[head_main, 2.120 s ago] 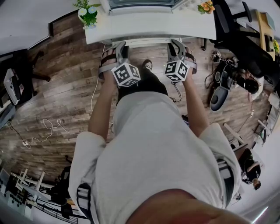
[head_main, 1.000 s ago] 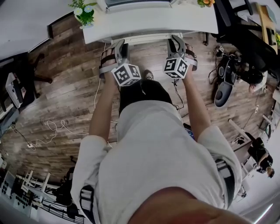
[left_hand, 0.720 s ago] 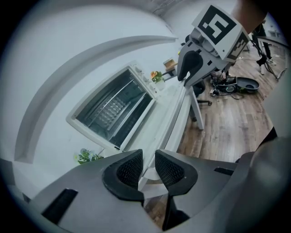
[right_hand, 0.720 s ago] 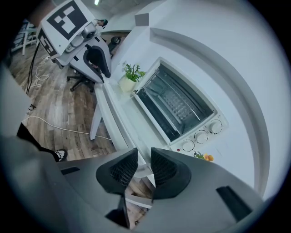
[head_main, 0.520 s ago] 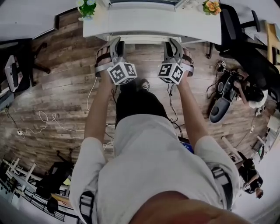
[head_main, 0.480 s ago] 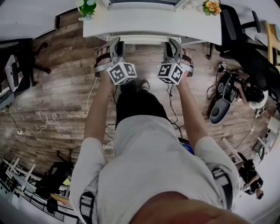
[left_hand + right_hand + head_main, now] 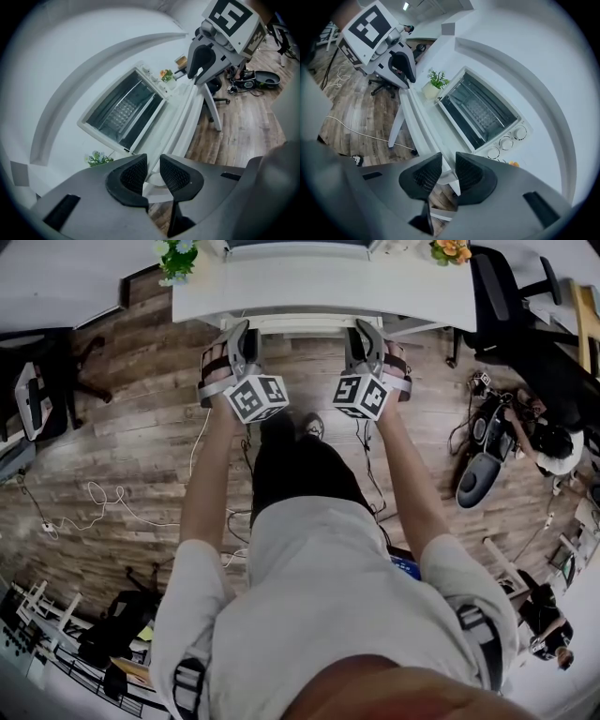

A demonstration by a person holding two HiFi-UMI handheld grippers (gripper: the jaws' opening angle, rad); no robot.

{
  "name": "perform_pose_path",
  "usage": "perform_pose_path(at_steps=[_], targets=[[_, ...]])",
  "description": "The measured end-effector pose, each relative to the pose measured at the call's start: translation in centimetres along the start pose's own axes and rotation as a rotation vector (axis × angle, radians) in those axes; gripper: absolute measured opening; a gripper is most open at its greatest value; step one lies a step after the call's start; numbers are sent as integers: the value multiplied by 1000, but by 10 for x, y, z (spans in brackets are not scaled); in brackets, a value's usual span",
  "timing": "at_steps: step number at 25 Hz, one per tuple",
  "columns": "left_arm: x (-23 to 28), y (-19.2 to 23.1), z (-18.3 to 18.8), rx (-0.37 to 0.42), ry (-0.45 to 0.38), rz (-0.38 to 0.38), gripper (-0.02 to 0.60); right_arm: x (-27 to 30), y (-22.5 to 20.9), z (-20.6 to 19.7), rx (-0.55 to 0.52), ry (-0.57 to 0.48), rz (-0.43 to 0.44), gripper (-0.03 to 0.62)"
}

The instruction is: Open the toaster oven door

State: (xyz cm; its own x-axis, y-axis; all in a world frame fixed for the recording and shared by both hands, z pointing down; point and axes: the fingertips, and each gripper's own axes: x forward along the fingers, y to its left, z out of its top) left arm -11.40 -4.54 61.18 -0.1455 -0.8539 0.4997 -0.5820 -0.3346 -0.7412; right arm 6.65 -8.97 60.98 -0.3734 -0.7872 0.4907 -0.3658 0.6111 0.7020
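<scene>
Holding short of the table: left gripper and right gripper barely shifted over two seconds, jaws slightly apart, empty. Toaster oven at top centre, door shut; approach still needed.

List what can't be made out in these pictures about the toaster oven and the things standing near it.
- Toaster oven, head view: cut off by the top edge; only a thin strip shows.
- Dials, right gripper view: markings too small to read.
- Door handle, both gripper views: too small and warped to tell apart from the door frame.
- Orange flowers, head view: partly cropped by the top edge.
</scene>
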Motion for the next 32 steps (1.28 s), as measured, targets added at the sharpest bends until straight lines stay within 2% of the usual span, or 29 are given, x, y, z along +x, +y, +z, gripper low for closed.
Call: perform_pose_path(at_steps=[8,14,32], targets=[[5,-11,-7,2,-8,-3,92,6,11,-7,-1,17,-9,91],[5,-17,-12,49,-31,8,91,7,18,-9,-8,13,-25,89],[16,-34,-27,49,-14,-11,94,18,39,-19,-29,37,-24,91]])
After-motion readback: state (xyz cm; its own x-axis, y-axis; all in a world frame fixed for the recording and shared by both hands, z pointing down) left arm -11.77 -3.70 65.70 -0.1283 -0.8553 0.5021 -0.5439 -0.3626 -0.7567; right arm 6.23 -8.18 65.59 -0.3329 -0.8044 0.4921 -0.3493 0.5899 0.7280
